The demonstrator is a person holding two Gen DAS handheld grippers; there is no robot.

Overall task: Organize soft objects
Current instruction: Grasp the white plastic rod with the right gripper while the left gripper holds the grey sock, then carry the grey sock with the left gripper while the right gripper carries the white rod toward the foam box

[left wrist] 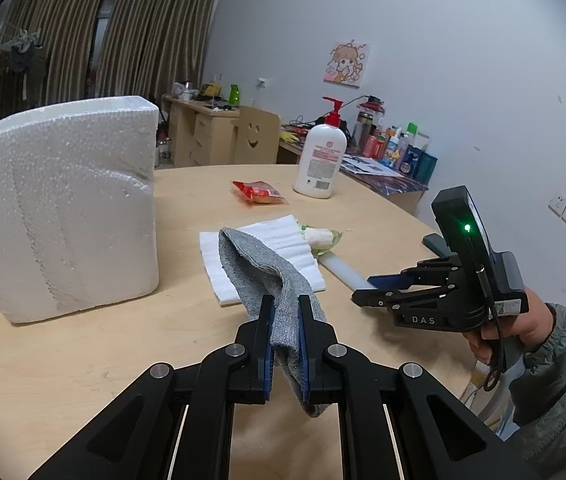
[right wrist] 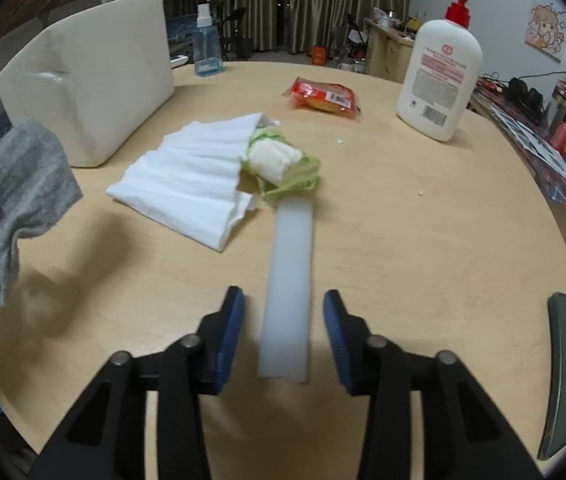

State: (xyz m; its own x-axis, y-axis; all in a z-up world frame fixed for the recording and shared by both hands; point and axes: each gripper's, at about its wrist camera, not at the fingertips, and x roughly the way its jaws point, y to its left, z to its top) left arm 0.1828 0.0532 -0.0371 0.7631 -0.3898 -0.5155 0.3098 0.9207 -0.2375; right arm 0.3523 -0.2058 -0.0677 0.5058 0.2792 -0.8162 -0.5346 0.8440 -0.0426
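My left gripper is shut on a grey sock, which drapes forward over a white ribbed foam sheet. The sock also hangs at the left edge of the right wrist view. A long white foam strip lies on the round wooden table. My right gripper straddles the strip's near end, with a gap showing between each blue pad and the strip. A green-and-white plush bundle lies at the strip's far end, beside the foam sheet. The right gripper is held by a hand at right.
A big white foam block stands at the left of the table. A lotion pump bottle and a red snack packet sit farther back. A blue spray bottle stands behind the block. A dark flat case lies near the right edge.
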